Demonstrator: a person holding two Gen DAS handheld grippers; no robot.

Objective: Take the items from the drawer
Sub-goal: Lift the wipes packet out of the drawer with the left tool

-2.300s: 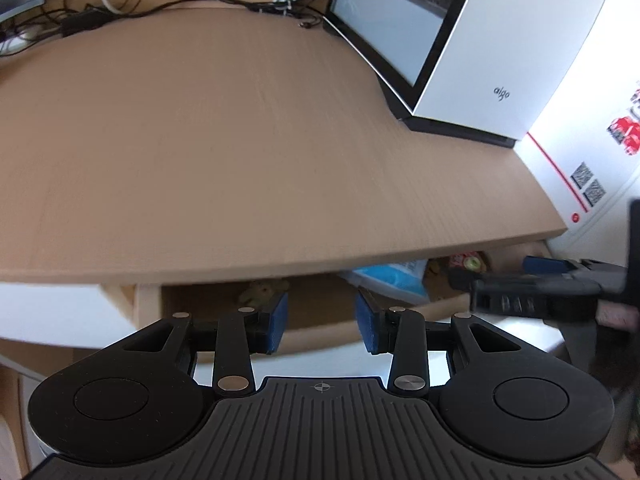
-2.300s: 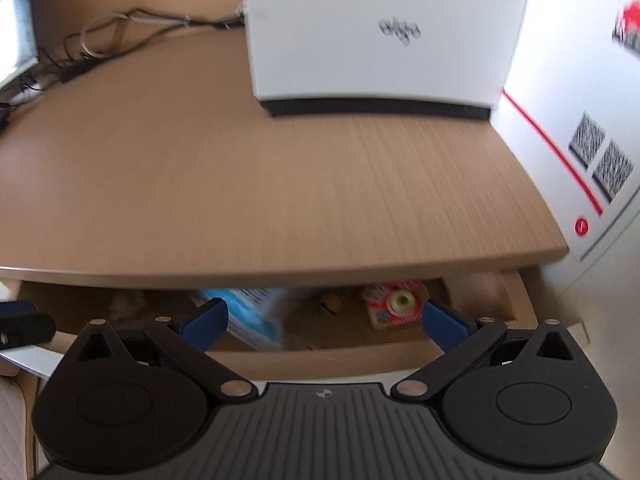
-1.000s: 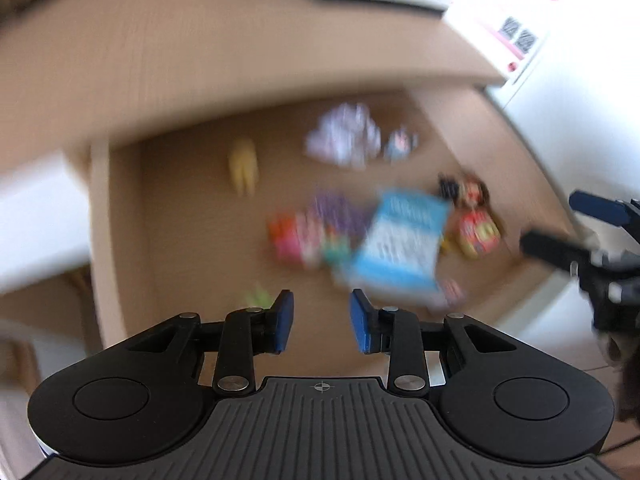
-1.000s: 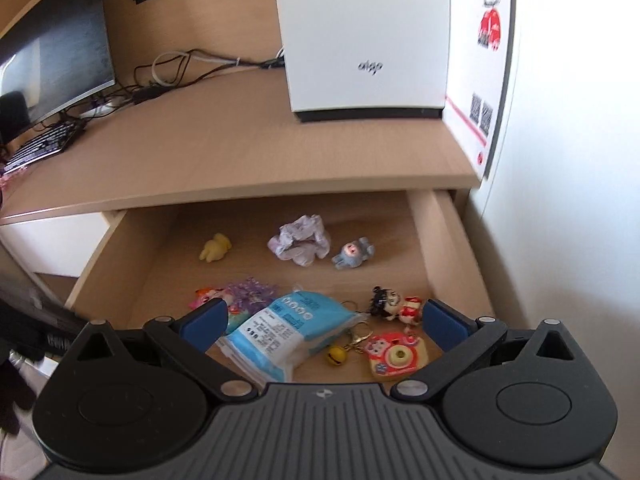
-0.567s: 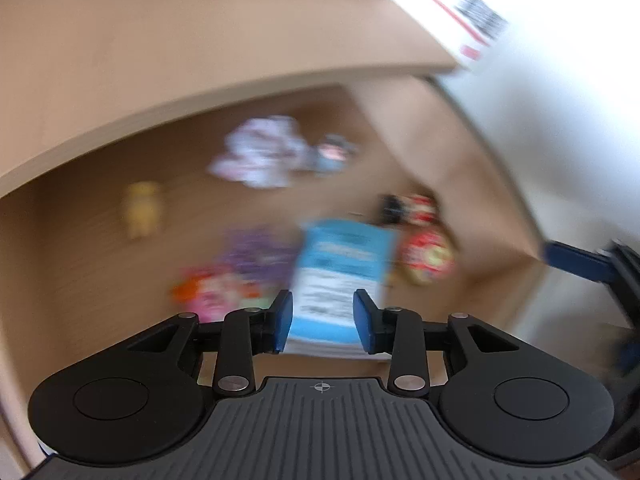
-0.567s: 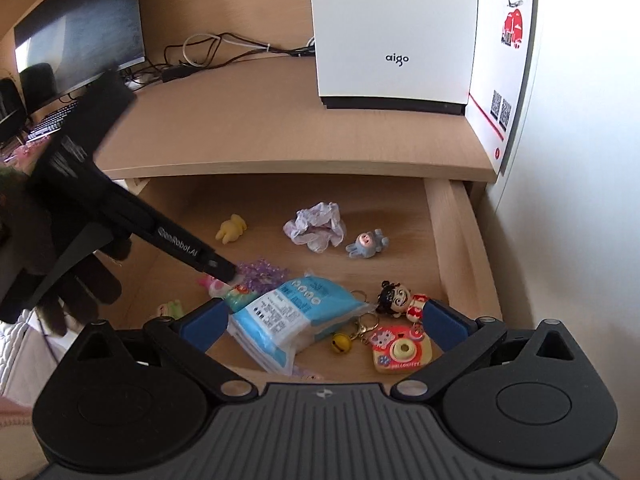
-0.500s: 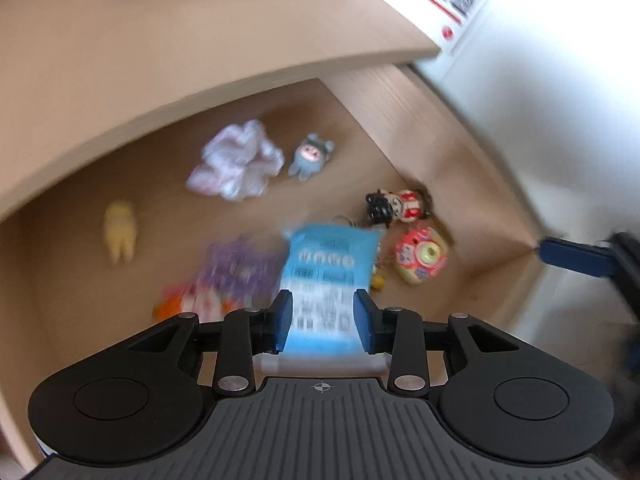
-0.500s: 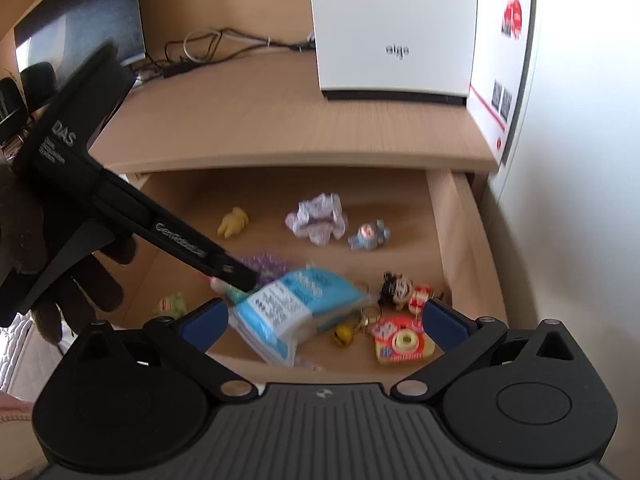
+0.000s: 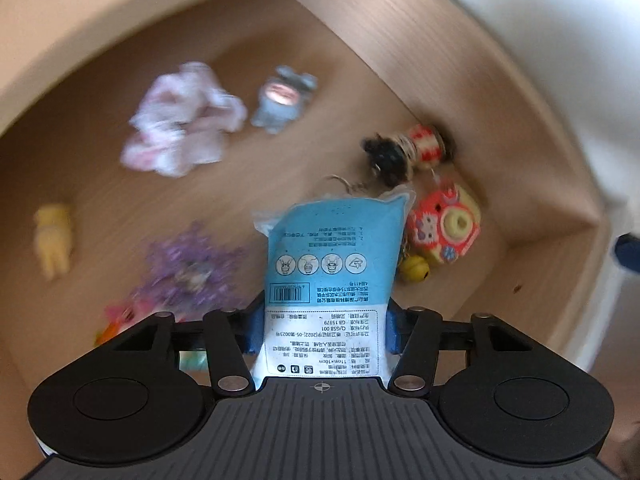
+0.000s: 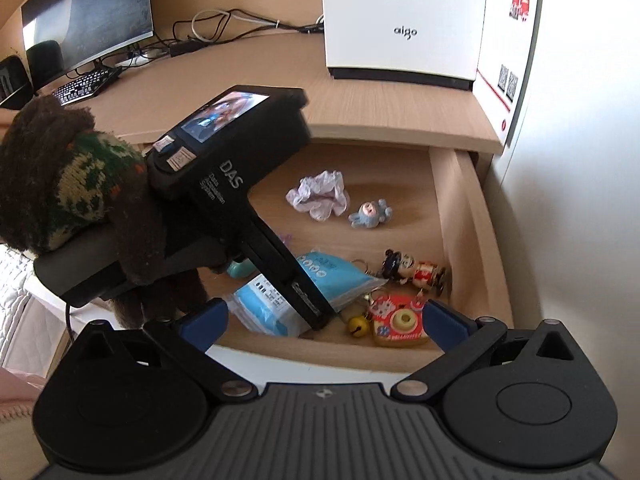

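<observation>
Left tongs straddle the blue packet in the drawer

The left tongs (image 9: pixel 320 330) are opening around the blue mask packet (image 9: pixel 334 256), its long axis running straight out between the pads; the right tongs (image 10: pixel 322 320) hang wide and empty over the drawer (image 10: pixel 464 216) front.

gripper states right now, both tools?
Left tool: jaws opening, blue tissue pack between the pads; contact can't be told.
Right tool: open wide, holding nothing.
</observation>
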